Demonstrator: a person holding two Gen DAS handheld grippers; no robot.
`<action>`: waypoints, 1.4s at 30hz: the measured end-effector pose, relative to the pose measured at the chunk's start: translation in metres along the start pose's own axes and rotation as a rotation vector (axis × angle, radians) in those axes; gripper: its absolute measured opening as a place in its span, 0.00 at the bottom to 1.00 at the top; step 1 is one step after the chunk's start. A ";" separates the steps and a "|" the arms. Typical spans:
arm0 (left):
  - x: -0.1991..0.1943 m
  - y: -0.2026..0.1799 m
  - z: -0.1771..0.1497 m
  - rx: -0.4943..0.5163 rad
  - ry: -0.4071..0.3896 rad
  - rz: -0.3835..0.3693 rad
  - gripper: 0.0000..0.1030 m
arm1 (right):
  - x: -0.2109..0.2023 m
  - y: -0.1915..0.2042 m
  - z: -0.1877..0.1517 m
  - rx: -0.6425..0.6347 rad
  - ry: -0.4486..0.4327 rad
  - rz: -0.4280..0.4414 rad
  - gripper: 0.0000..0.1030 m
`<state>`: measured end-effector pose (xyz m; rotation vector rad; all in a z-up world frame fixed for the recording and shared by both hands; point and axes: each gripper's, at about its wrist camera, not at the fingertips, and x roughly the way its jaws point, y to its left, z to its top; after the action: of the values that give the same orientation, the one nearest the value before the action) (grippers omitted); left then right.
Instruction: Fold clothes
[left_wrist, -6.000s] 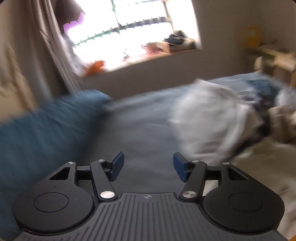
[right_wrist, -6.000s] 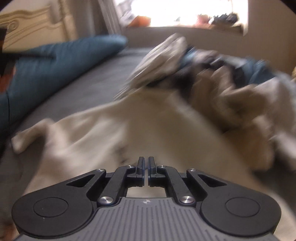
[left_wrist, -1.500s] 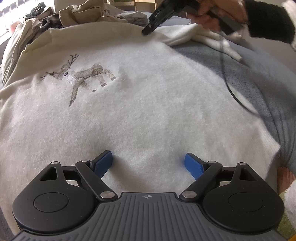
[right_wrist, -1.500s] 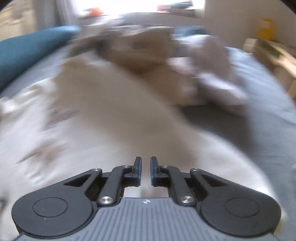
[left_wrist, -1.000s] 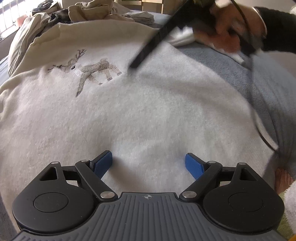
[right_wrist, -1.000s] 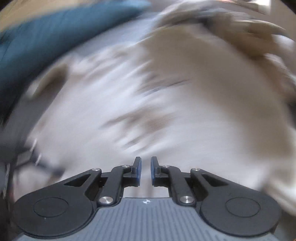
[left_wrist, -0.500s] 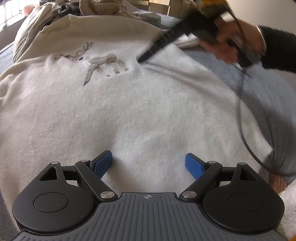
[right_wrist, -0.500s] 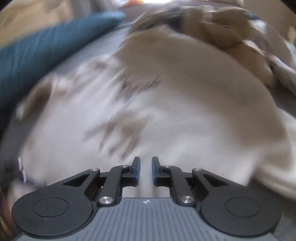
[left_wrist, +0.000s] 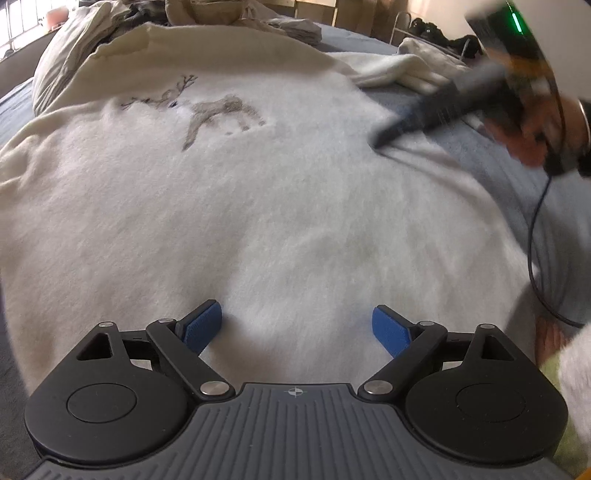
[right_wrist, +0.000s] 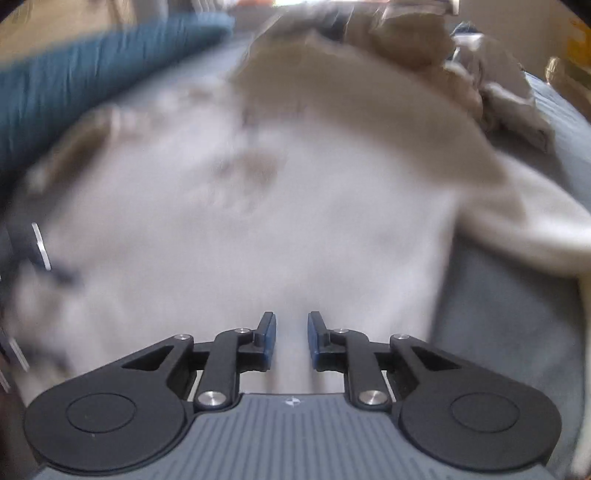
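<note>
Two hand-held grippers work over one garment. The left gripper (left_wrist: 296, 325), black with blue finger pads (left_wrist: 203, 325), has its jaws spread wide apart with nothing between them, hovering low over the hem end of a cream fleece sweater with a grey reindeer motif (left_wrist: 258, 206). The sweater lies spread flat, front up, on a grey bed cover (left_wrist: 535, 206), filling most of the left wrist view; its reindeer print (left_wrist: 207, 110) sits toward the far, collar end.

The right gripper (right_wrist: 291, 338) has its jaws a small gap apart, holding nothing, above the near edge of the same sweater (right_wrist: 258, 240). In the left wrist view this gripper (left_wrist: 380, 138) reaches in from the right side of the bed, its blurred tip touching or just above the sweater's right edge, where the cloth wrinkles; I cannot tell which. The person's hand (left_wrist: 532, 133) holds its handle, and a thin black cable (left_wrist: 535, 236) drops from it across the cover.

One sweater sleeve (right_wrist: 535, 236) trails off toward the right edge of the bed. Beyond the collar, along the far edge of the bed, a heap of beige and grey unfolded clothes (left_wrist: 221, 14) is piled. A long teal cushion (right_wrist: 92, 85) lies along the left side of the bed in the blurred right wrist view.
</note>
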<state>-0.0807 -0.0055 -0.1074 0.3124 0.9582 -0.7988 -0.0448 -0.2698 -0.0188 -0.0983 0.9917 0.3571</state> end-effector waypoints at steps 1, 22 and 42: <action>-0.006 0.004 -0.006 -0.010 0.015 0.014 0.87 | -0.009 -0.006 -0.013 0.024 -0.007 -0.003 0.19; -0.044 0.102 -0.045 -0.254 -0.088 0.310 0.90 | -0.014 0.003 -0.019 0.294 0.005 0.008 0.25; -0.054 0.126 -0.008 -0.253 -0.166 0.359 0.94 | 0.015 0.030 0.020 0.180 -0.050 0.004 0.28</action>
<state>-0.0115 0.1106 -0.0799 0.1868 0.8057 -0.3639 -0.0317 -0.2330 -0.0178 0.0757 0.9701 0.2713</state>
